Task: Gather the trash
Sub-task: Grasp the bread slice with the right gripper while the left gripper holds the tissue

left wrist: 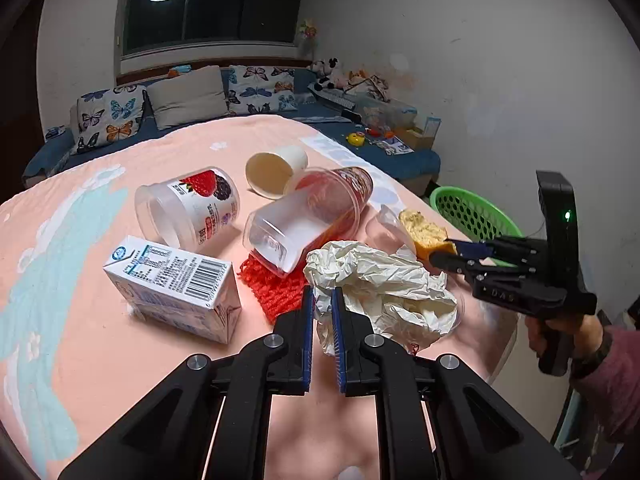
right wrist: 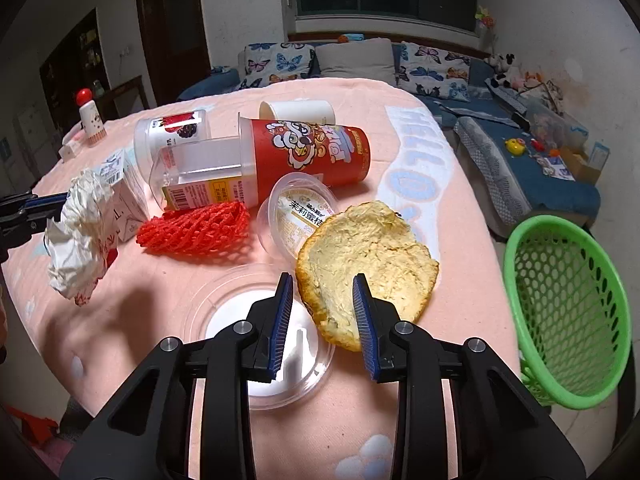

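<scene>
Here, crumpled white paper (left wrist: 380,284), creased

You can read "HELLO" in pale blue letters on the pink tablecloth (right wrist: 420,168) toward its right edge, "茉莉蜜桔" on the clear lid (right wrist: 298,216), and "DAS" on the right gripper (left wrist: 444,254).

Crumpled matt paper (left wrist: 380,292), glossy plastic cup (left wrist: 308,216).

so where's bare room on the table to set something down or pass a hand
Bare cloth lies left of the milk carton and between the red cup and the green basket. The middle is crowded: crumpled paper, red net, bread.
</scene>
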Available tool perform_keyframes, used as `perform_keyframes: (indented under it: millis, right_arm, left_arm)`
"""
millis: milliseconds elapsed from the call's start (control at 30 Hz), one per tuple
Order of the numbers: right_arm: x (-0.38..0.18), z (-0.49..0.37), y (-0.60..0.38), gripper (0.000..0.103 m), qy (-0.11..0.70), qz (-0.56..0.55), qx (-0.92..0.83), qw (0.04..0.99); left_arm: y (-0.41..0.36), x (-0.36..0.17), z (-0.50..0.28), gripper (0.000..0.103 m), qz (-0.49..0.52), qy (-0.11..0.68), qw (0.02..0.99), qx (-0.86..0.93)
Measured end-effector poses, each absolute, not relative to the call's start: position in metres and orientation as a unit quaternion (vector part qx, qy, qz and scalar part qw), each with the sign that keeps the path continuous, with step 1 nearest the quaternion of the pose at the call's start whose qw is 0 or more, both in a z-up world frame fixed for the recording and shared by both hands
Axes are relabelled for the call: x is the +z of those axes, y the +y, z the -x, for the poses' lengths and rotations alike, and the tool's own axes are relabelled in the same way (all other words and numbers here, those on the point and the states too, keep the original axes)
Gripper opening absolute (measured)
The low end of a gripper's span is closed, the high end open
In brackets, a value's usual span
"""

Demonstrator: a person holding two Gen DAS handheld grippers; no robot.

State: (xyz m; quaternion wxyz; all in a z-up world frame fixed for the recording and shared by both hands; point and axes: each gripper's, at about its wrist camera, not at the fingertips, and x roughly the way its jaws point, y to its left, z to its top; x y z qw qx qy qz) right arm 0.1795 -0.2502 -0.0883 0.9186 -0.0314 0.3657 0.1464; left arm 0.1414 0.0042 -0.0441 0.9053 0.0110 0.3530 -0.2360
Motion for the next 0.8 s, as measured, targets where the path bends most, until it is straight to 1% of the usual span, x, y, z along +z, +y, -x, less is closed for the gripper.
perform_keyframes:
  millis: [33, 167, 267, 500, 800]
  right_arm:
    - [-0.089, -0.180, -0.251, 0.032, 0.364, 0.030, 0.148, 0.919]
    - [-0.090, -0.180, -0.252, 0.024, 0.361, 0.035, 0.157, 0.919]
    - [-0.090, -0.180, -0.253, 0.022, 0.357, 0.027, 0.164, 0.919]
    - [-0.082, -0.175, -0.274, 0.012, 0.335, -0.025, 0.186, 0.923]
    - [-0.063, -0.174, -0.303, 0.011, 0.310, -0.084, 0.210, 0.923]
  left_arm:
    - [0.005, -0.043, -0.141, 0.009, -0.007, 0.353, 0.906, -0.234]
    - [0.005, -0.039, -0.142, 0.009, 0.000, 0.356, 0.907, -0.226]
    - [0.001, -0.035, -0.146, 0.009, 0.001, 0.356, 0.908, -0.223]
    - [-0.013, -0.022, -0.152, 0.009, 0.009, 0.353, 0.909, -0.222]
    - [-0.036, -0.009, -0.166, 0.009, 0.020, 0.348, 0.909, -0.229]
